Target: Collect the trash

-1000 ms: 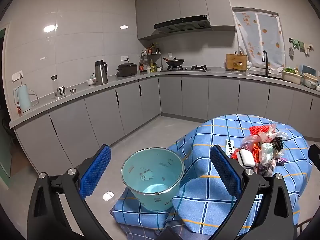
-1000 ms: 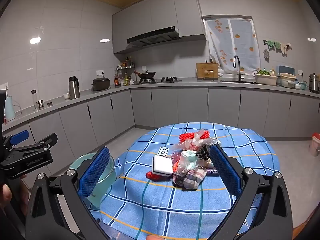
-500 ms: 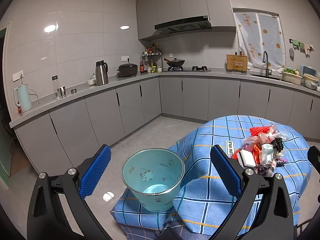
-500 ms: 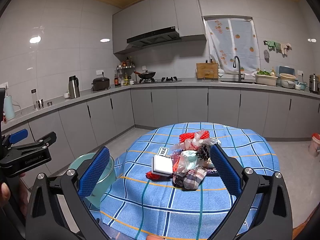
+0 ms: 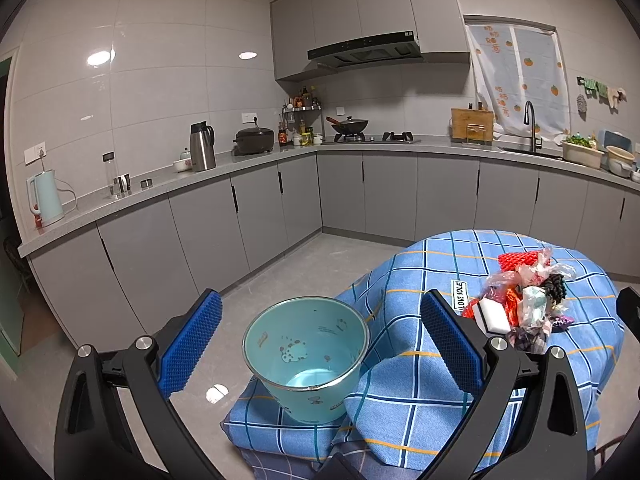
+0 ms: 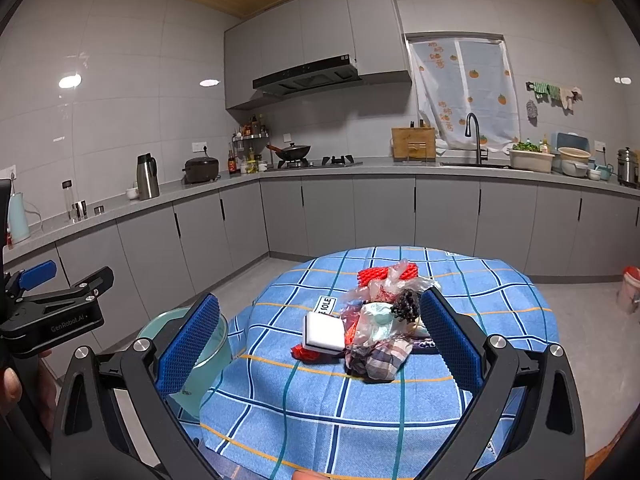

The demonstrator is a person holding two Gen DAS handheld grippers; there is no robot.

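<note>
A grey kitchen: trash [image 6: 376, 320] heaped on a blue checked tablecloth [image 6: 400, 396], bin [image 5: 306, 356] at its 9 o'clock. Both grippers, left [image 5: 320, 344] and right [image 6: 316, 340], gape empty.

Left claw [image 5: 320, 344]: both blue-padded fingers [image 5: 191, 343] spread wide, nothing between them, level and pointing forward. Right claw [image 6: 318, 344]: same pose, blue-padded fingers [image 6: 188, 343] wide apart, gripping nothing, held level. From the right wrist view, the left claw [image 6: 56, 300] shows at the far left edge, side on. Part of a hand [image 6: 10, 384] visible beneath it, wrapped on the handle.
</note>
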